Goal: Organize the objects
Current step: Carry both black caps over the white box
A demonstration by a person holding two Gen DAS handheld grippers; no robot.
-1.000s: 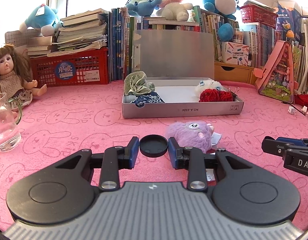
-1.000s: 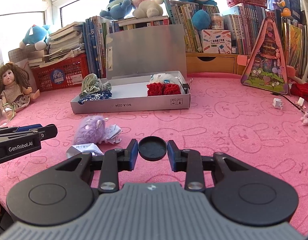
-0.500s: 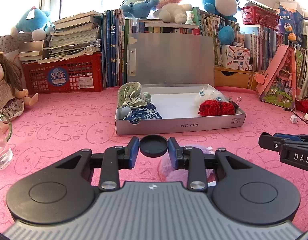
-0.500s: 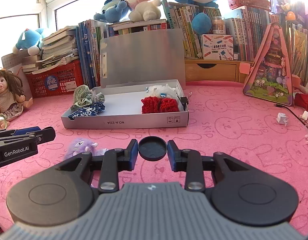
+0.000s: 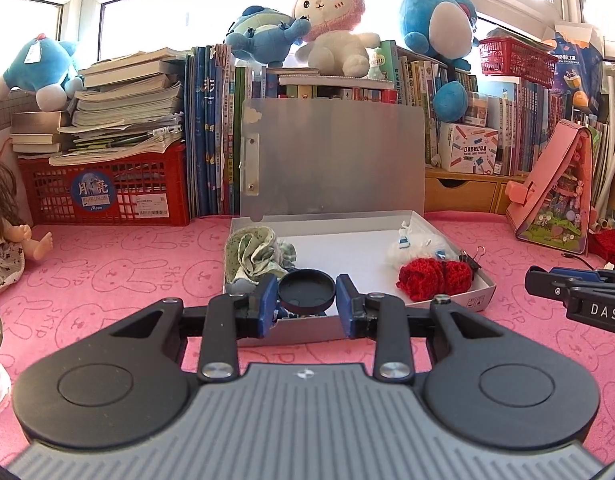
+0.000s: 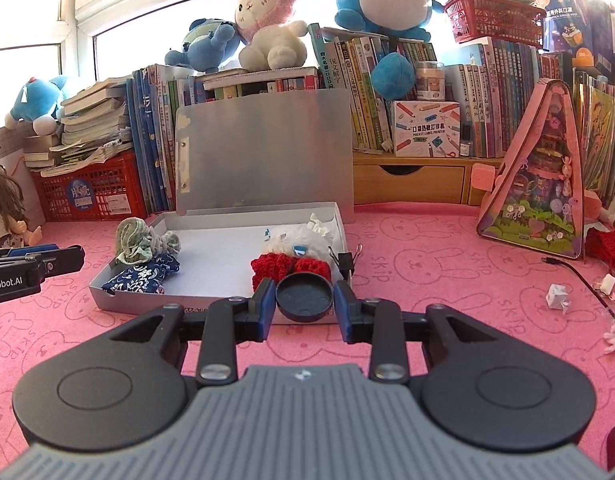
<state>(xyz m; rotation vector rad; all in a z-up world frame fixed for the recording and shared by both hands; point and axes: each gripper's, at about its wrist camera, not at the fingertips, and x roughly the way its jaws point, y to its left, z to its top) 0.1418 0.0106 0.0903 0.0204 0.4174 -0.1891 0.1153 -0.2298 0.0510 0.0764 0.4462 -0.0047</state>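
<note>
– At the lower middle of the left wrist view, how are the tongs of the left gripper (image 5: pixel 306 294) set?

– They are pressed together, with nothing from the mat pinched. Only the gripper's own black disc is seen between them. Just past them, at centre frame, the box (image 5: pixel 347 248) lies open with its lid (image 5: pixel 335 160) stood upright behind. A green cloth (image 5: pixel 253 254) is kept at its left end and a red knit (image 5: pixel 435 278) at its right. The right gripper (image 5: pixel 547 282) is seen at the right edge, apart from the box.

– And from the right wrist view?

– The same closed, empty setting is shown. The box is seen at centre left, with a blue cloth (image 6: pixel 141 276) at its near left corner and a binder clip (image 6: pixel 345 260) on its right wall. A paper scrap (image 6: pixel 557 296) is left loose on the mat (image 6: pixel 427 264) at the right.

– How should the step be done well?

– It is judged that another loose item is to be fetched. The tongs should be spread before anything is approached, and the item should be taken squarely between the pads. The bare middle of the box should be used for it. The lid should not be knocked, nor the things already stowed.
</note>
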